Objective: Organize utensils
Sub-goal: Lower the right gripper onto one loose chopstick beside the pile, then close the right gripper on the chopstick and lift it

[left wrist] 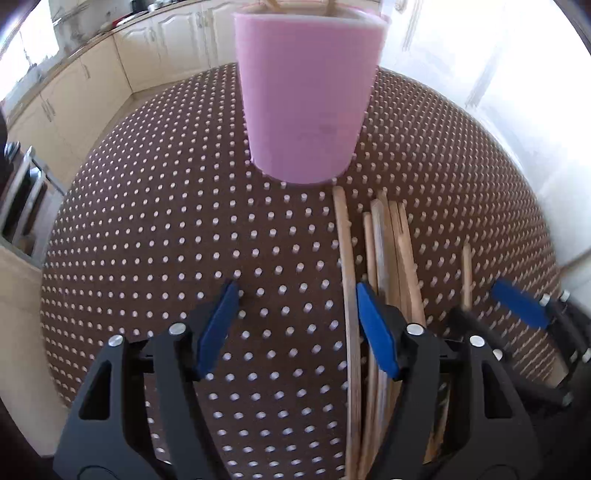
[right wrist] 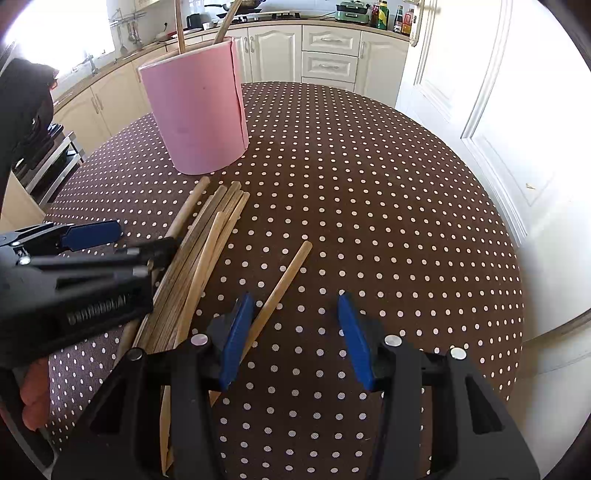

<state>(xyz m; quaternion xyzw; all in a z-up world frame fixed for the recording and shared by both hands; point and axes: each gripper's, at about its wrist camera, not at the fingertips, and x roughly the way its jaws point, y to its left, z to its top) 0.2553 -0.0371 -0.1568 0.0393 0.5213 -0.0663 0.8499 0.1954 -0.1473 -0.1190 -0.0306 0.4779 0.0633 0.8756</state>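
Observation:
A pink cup (left wrist: 306, 96) stands on the dotted brown tablecloth (left wrist: 147, 236), with wooden sticks poking out of its top; it also shows in the right wrist view (right wrist: 195, 107). A bundle of wooden utensils (left wrist: 384, 266) lies flat in front of the cup, also in the right wrist view (right wrist: 199, 251). One lone stick (right wrist: 280, 291) lies to the right of the bundle. My left gripper (left wrist: 297, 306) is open and empty, its right finger over the bundle. My right gripper (right wrist: 295, 314) is open and empty, its left finger over the lone stick. The right gripper's blue pad (left wrist: 521, 302) shows in the left wrist view.
Cream kitchen cabinets (right wrist: 314, 51) and a counter with bottles (right wrist: 391, 14) stand behind the table. A white door (right wrist: 498, 110) is on the right. An oven (right wrist: 48, 162) is at the left beyond the table edge.

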